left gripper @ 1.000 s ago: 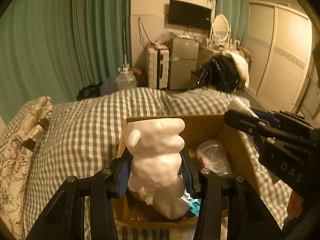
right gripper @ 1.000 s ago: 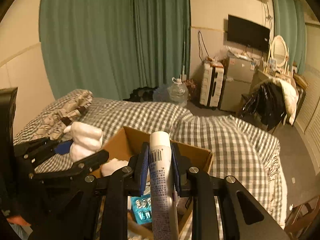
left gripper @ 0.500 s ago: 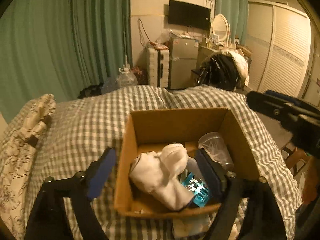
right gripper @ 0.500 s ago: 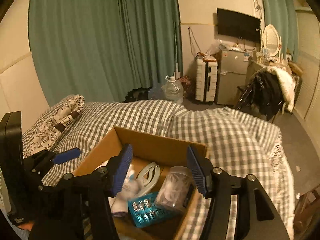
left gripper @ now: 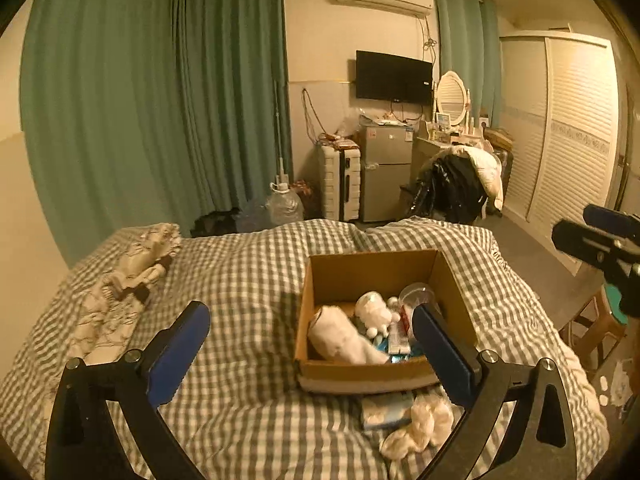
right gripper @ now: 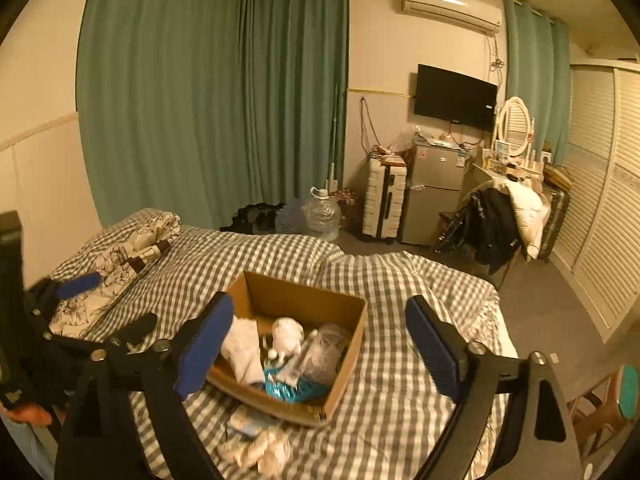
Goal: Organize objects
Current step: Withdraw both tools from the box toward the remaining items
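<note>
An open cardboard box (left gripper: 372, 268) (right gripper: 348, 344) sits on the checked bed. Inside lie a white plush toy (left gripper: 344, 340) (right gripper: 244, 348), a small white figure (left gripper: 374, 312) (right gripper: 286, 334), a clear plastic cup (left gripper: 416, 294) (right gripper: 324, 350) and a teal packet (right gripper: 290, 392). My left gripper (left gripper: 312, 356) is open and empty, raised above and in front of the box. My right gripper (right gripper: 320, 344) is open and empty, raised above the box. The left gripper also shows at the left edge of the right wrist view (right gripper: 76, 304).
A pale packet (left gripper: 386, 410) and a crumpled white cloth (left gripper: 420, 426) (right gripper: 256, 450) lie on the bed in front of the box. A folded floral quilt (left gripper: 132, 268) (right gripper: 132, 244) lies at the left. A stool (left gripper: 596, 332) stands right of the bed.
Both grippers opened and let go: the white plush toy and the white tube dropped into the box. Both grippers then rose and pulled back from the box.
</note>
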The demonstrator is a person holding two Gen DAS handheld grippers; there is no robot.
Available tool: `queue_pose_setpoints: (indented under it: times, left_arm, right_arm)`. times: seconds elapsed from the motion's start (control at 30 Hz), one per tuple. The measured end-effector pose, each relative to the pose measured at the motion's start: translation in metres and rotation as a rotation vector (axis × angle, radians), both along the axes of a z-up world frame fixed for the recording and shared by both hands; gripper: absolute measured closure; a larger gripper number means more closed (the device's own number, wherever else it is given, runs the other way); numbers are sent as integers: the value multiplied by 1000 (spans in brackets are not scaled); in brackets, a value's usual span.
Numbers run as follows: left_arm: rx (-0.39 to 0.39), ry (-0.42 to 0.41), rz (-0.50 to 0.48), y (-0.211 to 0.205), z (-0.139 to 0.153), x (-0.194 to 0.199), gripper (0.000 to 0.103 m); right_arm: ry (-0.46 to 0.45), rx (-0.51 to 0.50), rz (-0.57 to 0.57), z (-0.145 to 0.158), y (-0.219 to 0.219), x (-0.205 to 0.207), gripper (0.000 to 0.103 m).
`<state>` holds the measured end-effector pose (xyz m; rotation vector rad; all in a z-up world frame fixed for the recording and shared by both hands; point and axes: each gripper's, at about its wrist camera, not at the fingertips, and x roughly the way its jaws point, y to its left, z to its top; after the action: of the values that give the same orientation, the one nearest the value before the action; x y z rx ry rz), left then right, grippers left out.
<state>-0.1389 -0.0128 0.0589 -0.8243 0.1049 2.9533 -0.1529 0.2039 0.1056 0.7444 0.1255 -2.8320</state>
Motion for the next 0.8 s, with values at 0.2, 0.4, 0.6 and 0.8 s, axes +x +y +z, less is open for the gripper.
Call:
queue_pose_setpoints:
  times: [0.2,0.4,0.6,0.8]
  left_arm:
    - [19,-7,57,-4,-26,37,0]
    - [26,-59,113,-4,-76,46,0]
    - [10,-184,159,-8,-129,28,0]
    - [46,-288,201,-21,-155,17,0]
  right_arm:
    - [-59,58,-20,-36,-3,30,8]
    - [-122,89,-3,-89,-10,35,8]
    - [-221,101,25,-149,-27,17,8]
    - [-336,138,16,-193,-29,5,8]
